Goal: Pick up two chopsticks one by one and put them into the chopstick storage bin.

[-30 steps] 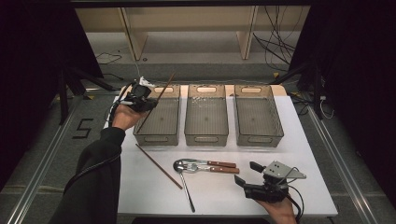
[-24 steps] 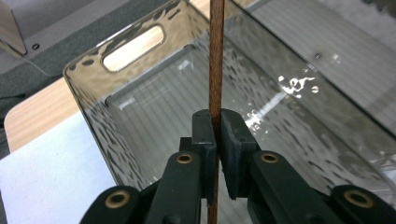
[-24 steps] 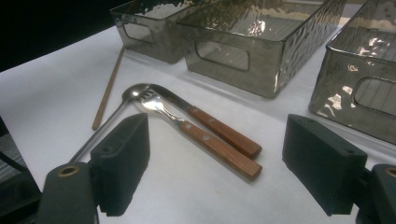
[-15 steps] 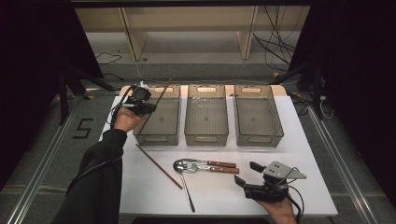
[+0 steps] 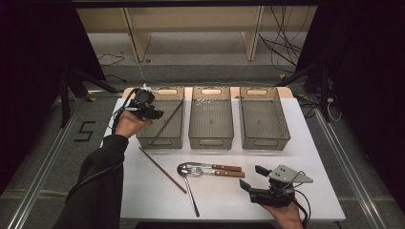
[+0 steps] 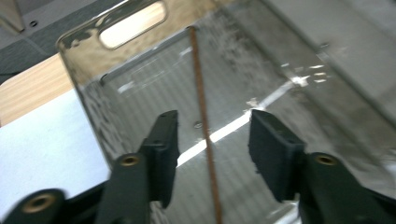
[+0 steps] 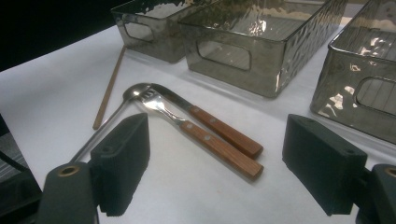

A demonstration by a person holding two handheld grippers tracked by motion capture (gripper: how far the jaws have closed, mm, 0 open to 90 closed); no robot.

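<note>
Left gripper view shows your left gripper point(image 6: 210, 140) spread open over a chopstick point(image 6: 201, 112) lying in the left bin point(image 5: 160, 141); lift straight clear. Your right gripper point(image 7: 233, 158), jaws apart, hovers above the surface point(image 5: 310, 143).

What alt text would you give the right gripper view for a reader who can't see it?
The right gripper hangs open above a white table, facing two wooden-handled utensils lying side by side next to a metal spoon. A wooden chopstick lies farther left, and three clear bins line the back.
</note>
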